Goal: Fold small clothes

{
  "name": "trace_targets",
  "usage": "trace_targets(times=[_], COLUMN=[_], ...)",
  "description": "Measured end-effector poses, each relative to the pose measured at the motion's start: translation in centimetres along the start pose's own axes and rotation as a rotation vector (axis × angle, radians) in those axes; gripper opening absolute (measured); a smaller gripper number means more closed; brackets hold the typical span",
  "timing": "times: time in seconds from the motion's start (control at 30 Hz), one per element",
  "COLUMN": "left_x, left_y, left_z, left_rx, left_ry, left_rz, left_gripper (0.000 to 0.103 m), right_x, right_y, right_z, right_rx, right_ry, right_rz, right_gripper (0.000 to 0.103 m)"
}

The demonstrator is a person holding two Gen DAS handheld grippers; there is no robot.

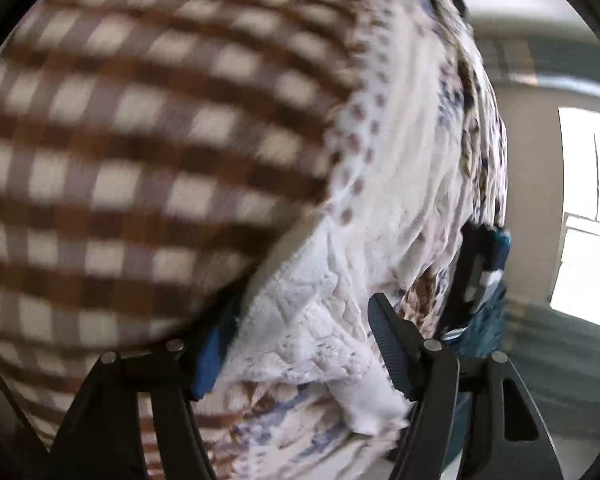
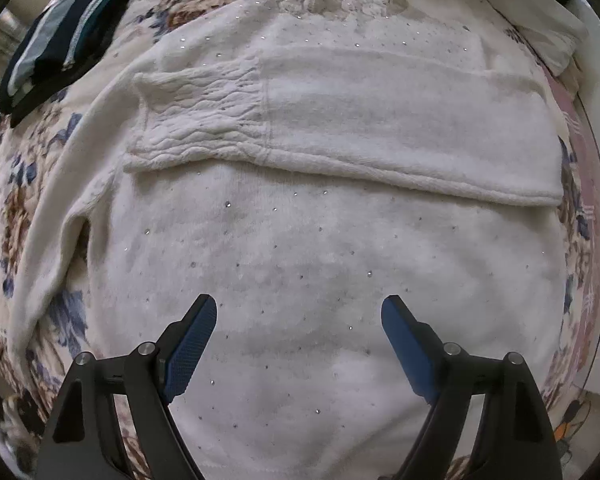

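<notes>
A floral bedspread is covered by a white sweater, laid flat with one sleeve folded across its chest. A folded dark striped garment is seen beyond it at upper left. The right gripper is held above the sweater, jaws spread and empty. In the blurred left view, white knit cloth is seen between the left gripper jaws; whether it is pinched cannot be told.

White sweater, floral bedspread
</notes>
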State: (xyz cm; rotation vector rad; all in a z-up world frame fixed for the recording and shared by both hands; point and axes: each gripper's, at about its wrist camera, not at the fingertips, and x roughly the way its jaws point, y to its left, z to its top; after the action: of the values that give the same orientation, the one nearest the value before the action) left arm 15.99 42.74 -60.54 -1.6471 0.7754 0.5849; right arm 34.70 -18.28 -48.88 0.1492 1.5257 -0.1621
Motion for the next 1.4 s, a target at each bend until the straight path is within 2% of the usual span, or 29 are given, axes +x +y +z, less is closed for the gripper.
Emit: trace_targets(times=[0.13,0.23,0.27,0.3,0.37,0.47,0.6,0.7,0.8,0.83,0.93,1.03,1.13,1.23,1.27,1.3,1.33,1.37,1.4], left_x=[1.9,1.8,1.6,1.6,1.6,0.9,0.9,1.7,4.3,5.7,9.8,13.6,16.6,20.1,20.7,21.3,21.2,21.0,20.4], left_y=[0.3,-1.4,-2.4,-3.9,-6.4,-10.9,-18.4,-24.8,-29.5,-30.7,-32.5,-32.7,-32.1,-30.6,-30.1,-29.7,-29.4,-29.4,-29.6], left_z=[0.2,-0.3,-0.6,-1.1,-2.0,-4.2,-9.8,-17.9,-27.2,-31.2,-42.0,-51.7,-59.0,-64.0,-64.8,-65.8,-66.5,-66.6,-66.1], left_rx=[-0.032,0.051,0.109,0.193,0.305,0.480,0.697,0.897,1.055,1.110,1.225,1.322,1.398,1.432,1.443,1.471,1.480,1.480,1.477], left_ry=[-0.015,-0.060,-0.083,-0.102,-0.134,-0.172,-0.154,-0.081,0.049,0.109,0.286,0.426,0.529,0.658,0.675,0.671,0.676,0.682,0.672], left_rz=[0.060,0.134,0.161,0.194,0.234,0.249,0.185,0.096,0.010,-0.024,-0.089,-0.124,-0.112,-0.042,-0.010,0.043,0.056,0.052,0.033], left_gripper=[0.065,0.063,0.038,0.007,0.006,0.006,0.006,0.006,0.006,0.006,0.006,0.006,0.007,0.010,0.020,0.043,0.056,0.081,0.090], right_x=[0.5,0.6,0.8,0.8,0.7,0.2,-0.9,-1.6,-2.1,-2.0,-1.8,-1.0,-0.2,0.3,0.3,0.3,0.2,0.0,-0.4], right_y=[0.3,-0.2,0.1,-0.1,-0.6,-1.4,-2.6,-3.7,-6.0,-6.9,-10.4,-14.9,-19.3,-23.2,-24.2,-25.3,-26.1,-26.9,-28.0], right_z=[0.6,1.1,1.6,2.0,2.6,3.8,5.2,5.5,5.1,5.0,4.2,3.3,2.5,1.9,1.8,1.6,1.5,1.5,1.5], right_rx=[0.048,0.088,0.095,0.105,0.121,0.148,0.148,0.122,0.123,0.127,0.157,0.214,0.270,0.323,0.338,0.354,0.366,0.378,0.402], right_ry=[0.011,0.016,0.013,0.002,-0.020,-0.051,-0.100,-0.123,-0.131,-0.131,-0.124,-0.100,-0.077,-0.057,-0.055,-0.055,-0.054,-0.053,-0.058], right_rz=[-0.015,-0.057,-0.091,-0.143,-0.184,-0.204,-0.181,-0.160,-0.120,-0.111,-0.099,-0.094,-0.093,-0.075,-0.062,-0.052,-0.044,-0.026,0.005], right_gripper=[0.086,0.086,0.086,0.086,0.086,0.086,0.086,0.086,0.086,0.086,0.086,0.086,0.086,0.086,0.086,0.086,0.086,0.086,0.086])
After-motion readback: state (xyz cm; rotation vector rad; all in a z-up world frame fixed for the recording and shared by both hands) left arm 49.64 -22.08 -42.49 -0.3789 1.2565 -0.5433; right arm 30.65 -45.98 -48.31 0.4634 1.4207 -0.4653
